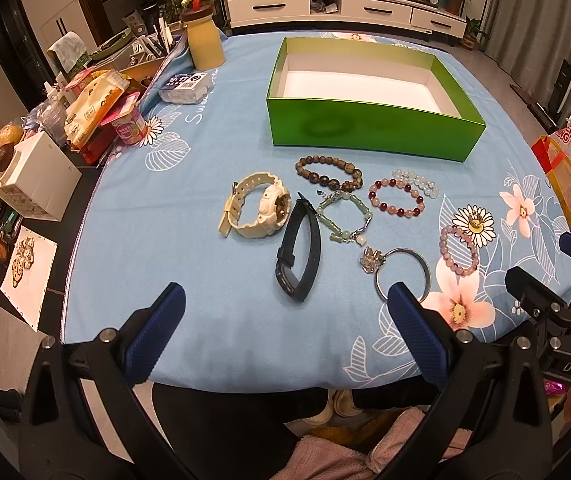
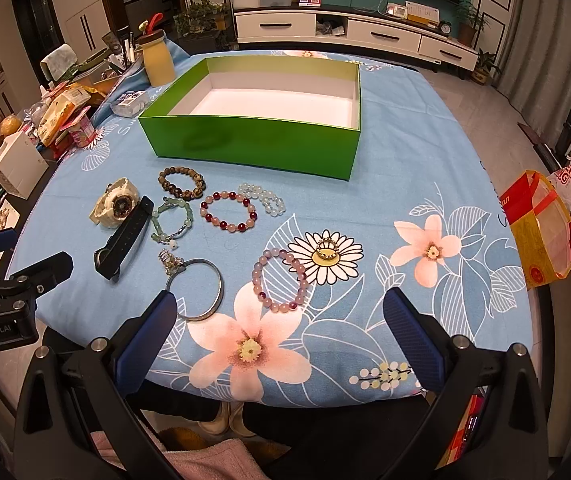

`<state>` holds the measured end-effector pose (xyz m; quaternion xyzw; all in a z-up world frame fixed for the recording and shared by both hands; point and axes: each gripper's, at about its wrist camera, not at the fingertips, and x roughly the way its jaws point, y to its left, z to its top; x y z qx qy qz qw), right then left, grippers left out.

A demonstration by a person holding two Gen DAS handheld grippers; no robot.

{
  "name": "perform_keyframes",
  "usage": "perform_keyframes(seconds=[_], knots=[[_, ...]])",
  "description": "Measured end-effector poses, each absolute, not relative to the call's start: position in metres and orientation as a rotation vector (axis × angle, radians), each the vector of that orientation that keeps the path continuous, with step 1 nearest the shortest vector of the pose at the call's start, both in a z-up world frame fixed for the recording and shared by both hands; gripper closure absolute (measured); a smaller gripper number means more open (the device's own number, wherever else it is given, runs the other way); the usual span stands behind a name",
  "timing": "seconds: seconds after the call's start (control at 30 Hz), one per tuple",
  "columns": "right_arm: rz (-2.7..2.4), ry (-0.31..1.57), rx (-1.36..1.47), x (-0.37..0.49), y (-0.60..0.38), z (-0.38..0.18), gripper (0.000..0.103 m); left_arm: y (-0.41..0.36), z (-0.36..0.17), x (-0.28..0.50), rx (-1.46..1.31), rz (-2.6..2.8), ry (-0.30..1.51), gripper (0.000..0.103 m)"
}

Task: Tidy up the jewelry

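Note:
An open green box (image 1: 369, 128) (image 2: 245, 142) with a white inside stands at the back of the blue floral tablecloth. In front of it lie a cream watch (image 1: 257, 206) (image 2: 115, 202), a black band (image 1: 299, 254) (image 2: 123, 238), a brown bead bracelet (image 1: 327, 170) (image 2: 183, 182), a green bracelet (image 1: 343, 216) (image 2: 171, 218), a red-pink bracelet (image 1: 399, 198) (image 2: 229, 210), a clear bead bracelet (image 1: 417, 180) (image 2: 263, 198), a silver bangle (image 1: 403, 274) (image 2: 199, 290), a lilac bracelet (image 1: 459, 248) (image 2: 281, 280) and a ring (image 2: 327, 248). My left gripper (image 1: 285, 312) and right gripper (image 2: 279, 320) are open and empty at the near edge.
A yellow bottle (image 1: 203, 44), a small plastic box (image 1: 185, 88), snack packs (image 1: 93, 104) and a white carton (image 1: 35, 178) crowd the left side. A red-yellow bag (image 2: 541, 228) stands off the table's right edge. A TV cabinet (image 2: 349, 28) is behind.

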<state>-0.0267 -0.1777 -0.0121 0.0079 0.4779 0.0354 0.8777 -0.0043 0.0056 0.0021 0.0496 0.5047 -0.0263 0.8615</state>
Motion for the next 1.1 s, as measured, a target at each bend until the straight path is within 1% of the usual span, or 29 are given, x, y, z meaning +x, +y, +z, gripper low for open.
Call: perform_keyframes(seconds=[1.1], knots=[[0.076,0.995,0.016,-0.0274,-0.1758,-0.0110,0.001,0.0051,0.0022,-0.0045,0.102,-0.055,1.058,0.002]])
